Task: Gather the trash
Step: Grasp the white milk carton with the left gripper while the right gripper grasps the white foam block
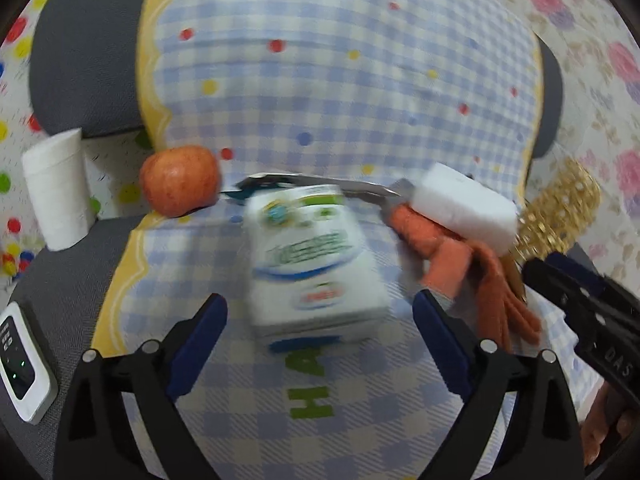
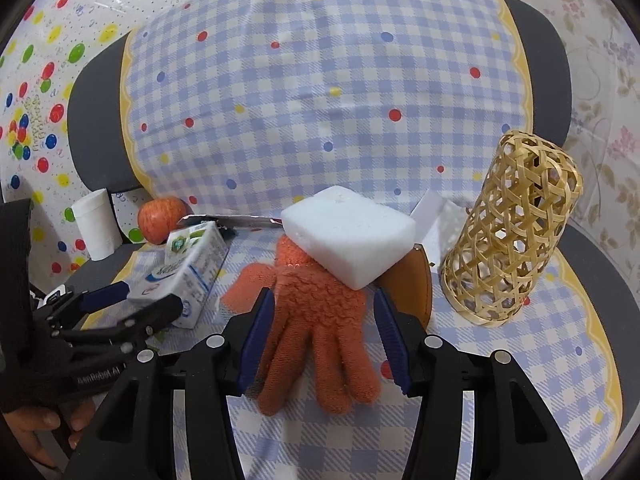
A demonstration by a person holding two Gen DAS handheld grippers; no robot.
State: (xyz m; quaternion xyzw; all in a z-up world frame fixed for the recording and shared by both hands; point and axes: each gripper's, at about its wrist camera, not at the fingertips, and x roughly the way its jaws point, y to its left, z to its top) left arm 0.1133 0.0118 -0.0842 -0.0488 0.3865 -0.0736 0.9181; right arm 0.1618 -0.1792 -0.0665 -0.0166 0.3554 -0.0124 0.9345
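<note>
Apple (image 1: 180,186), woven basket (image 2: 512,236), paper roll (image 1: 56,188)

Foam block (image 2: 347,236) atop orange glove (image 2: 316,320)

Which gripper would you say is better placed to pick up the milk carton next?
Left. The left gripper is open, straddling the milk carton; the right gripper sits around the orange glove.

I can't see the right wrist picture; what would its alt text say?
A black gripper with blue pads straddles a fuzzy orange glove on a blue checked cloth. A white foam block rests on the glove's cuff; a woven bamboo basket stands right.
</note>
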